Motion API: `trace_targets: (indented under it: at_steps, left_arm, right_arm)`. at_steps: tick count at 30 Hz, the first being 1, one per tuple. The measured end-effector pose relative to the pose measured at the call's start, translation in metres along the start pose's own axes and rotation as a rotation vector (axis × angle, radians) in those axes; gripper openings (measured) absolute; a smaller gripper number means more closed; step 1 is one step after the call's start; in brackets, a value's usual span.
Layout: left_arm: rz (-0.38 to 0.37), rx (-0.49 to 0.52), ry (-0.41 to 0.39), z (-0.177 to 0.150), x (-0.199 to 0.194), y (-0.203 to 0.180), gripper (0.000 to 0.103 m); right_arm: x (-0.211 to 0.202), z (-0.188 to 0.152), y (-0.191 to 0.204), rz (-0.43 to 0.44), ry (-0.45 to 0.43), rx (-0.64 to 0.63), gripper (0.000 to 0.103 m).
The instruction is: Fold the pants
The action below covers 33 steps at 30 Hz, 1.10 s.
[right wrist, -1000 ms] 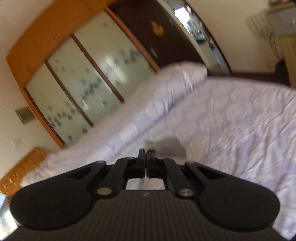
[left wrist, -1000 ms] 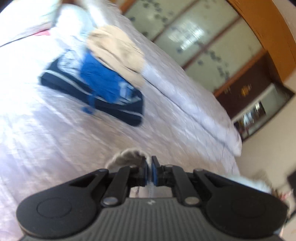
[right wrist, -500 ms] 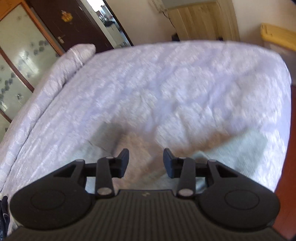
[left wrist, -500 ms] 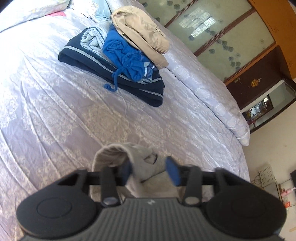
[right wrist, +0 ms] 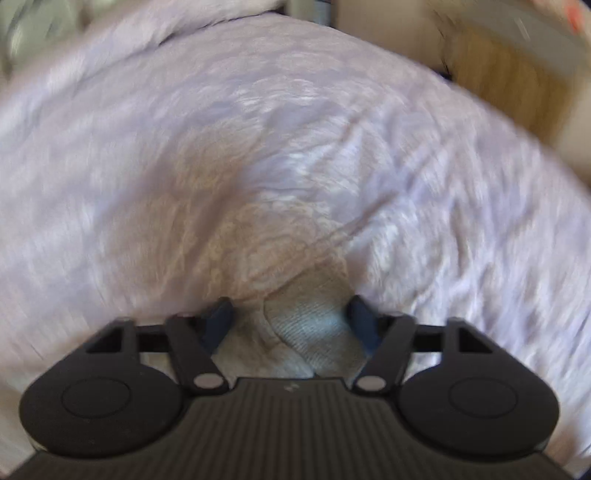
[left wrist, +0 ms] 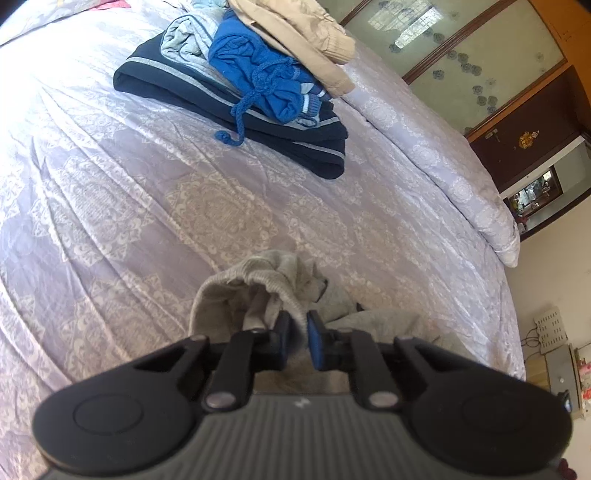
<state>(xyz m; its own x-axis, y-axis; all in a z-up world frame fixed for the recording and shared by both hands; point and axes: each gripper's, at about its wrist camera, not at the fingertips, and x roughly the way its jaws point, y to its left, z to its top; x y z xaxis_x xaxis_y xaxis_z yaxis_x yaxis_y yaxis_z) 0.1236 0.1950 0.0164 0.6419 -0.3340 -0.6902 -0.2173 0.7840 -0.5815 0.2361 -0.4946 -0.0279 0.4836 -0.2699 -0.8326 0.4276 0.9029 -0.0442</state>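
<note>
The grey pants lie bunched on the lilac patterned bedspread, their ribbed waistband curled up just ahead of my left gripper. The left jaws are nearly closed with a fold of the waistband's grey cloth between the blue pads. In the blurred right wrist view, my right gripper is wide open just above another grey part of the pants, which lies flat on the bedspread between the fingers.
A pile of folded clothes sits at the back of the bed: dark navy garment, blue drawstring piece, beige piece. A rolled lilac quilt runs along the far side. A wardrobe stands behind.
My left gripper opened half a second ago and has closed again on the waistband. My right gripper opened, swung down toward the bed and now hovers over the pants.
</note>
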Motion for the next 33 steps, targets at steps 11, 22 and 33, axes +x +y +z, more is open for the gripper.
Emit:
trace_targets:
  at_steps: [11,22,33]
  left_arm:
    - [-0.039,-0.052,-0.085,0.014,-0.028,0.004,0.006]
    - [-0.055,-0.049,-0.018,0.002,-0.018,0.007,0.007]
    - [-0.031,0.013,-0.032,0.006,-0.012,-0.006,0.052]
  right_arm:
    - [-0.144,0.060,-0.046,0.528,-0.638,0.241,0.019]
    - [-0.084,-0.077,-0.195,0.184,-0.352,0.659,0.071]
    - [-0.076,-0.038,-0.133,0.212,-0.316,0.396,0.070]
